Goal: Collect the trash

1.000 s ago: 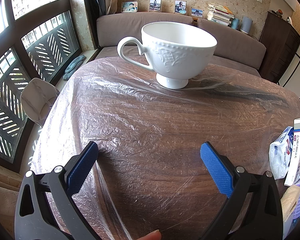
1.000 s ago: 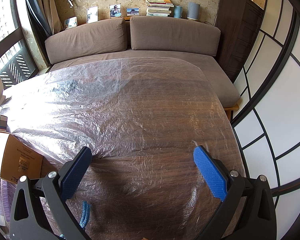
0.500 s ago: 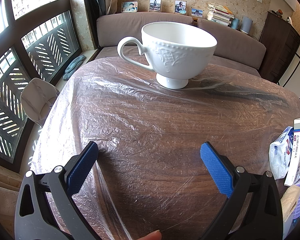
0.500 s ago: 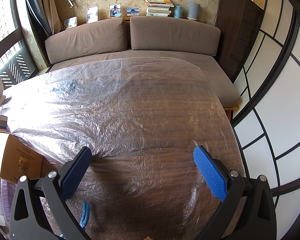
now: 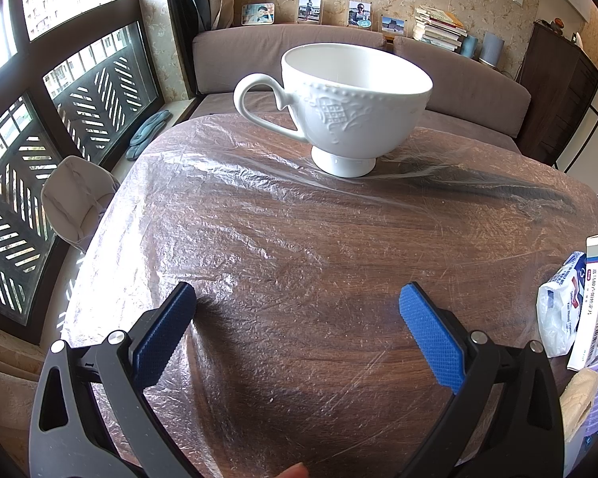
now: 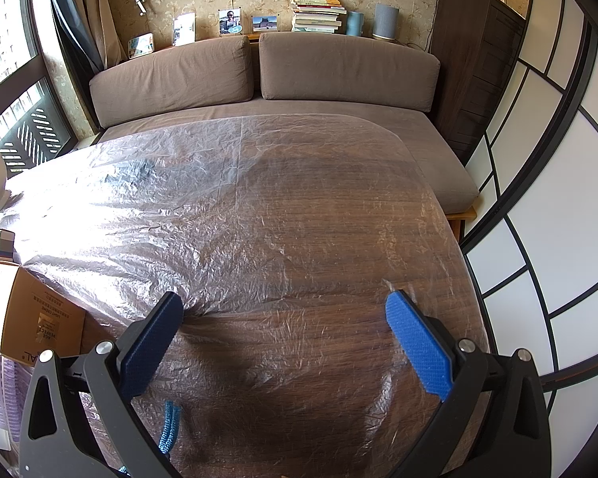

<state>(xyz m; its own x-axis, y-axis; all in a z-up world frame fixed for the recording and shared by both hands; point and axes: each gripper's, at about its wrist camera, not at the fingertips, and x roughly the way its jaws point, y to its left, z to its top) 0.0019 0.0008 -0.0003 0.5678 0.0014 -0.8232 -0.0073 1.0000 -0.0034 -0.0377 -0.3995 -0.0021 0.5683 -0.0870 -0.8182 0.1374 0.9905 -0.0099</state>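
Looks like pre-grasp stage, nothing picked yet. Left gripper [image 5: 297, 310] fingers spread wide, empty; right gripper [image 6: 283, 320] same. Trash, crumpled white plastic wrapper [image 5: 558, 310] plus white carton [image 5: 592, 298], lies at right edge of film-covered wooden counter [image 5: 299, 239], between grippers. White porcelain teacup [image 5: 347, 103] likely stays. Next: swing toward wrapper, close.

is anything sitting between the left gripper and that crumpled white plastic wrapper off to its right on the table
Nothing visible does. The open left gripper hovers over bare plastic-film-covered wooden table, and the crumpled white plastic wrapper lies off to its right beside a tall white carton. The white embossed teacup stands farther ahead, off that line.
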